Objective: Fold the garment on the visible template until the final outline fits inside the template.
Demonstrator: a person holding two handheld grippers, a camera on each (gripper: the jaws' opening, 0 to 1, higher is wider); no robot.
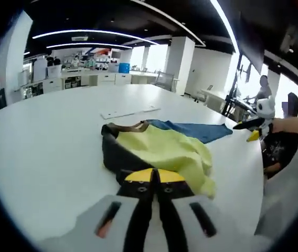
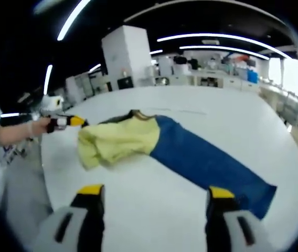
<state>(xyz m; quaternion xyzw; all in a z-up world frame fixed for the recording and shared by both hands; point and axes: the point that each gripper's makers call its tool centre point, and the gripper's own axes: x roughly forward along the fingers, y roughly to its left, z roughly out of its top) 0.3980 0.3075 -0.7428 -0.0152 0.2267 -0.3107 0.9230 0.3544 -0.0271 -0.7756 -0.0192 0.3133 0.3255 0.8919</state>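
Observation:
A garment lies crumpled on the white table [image 1: 49, 152]. Its yellow part [image 1: 165, 149] is bunched over a dark inner side [image 1: 112, 155], and a blue part [image 1: 196, 130] stretches away behind. My left gripper [image 1: 154, 176] is shut, with its yellow tips at the garment's near edge; I cannot tell whether cloth is between them. In the right gripper view the yellow part [image 2: 117, 142] lies left and the blue part [image 2: 206, 160] runs right. My right gripper [image 2: 156, 193] is open, short of the cloth. The left gripper [image 2: 70, 122] is beside the garment's far-left edge.
Flat white strips [image 1: 130, 112] lie on the table beyond the garment. A hand holds the right gripper [image 1: 251, 128] past the table's right edge. A person sits at desks [image 1: 262, 92] far right. Cabinets and shelves [image 1: 81, 76] line the back wall.

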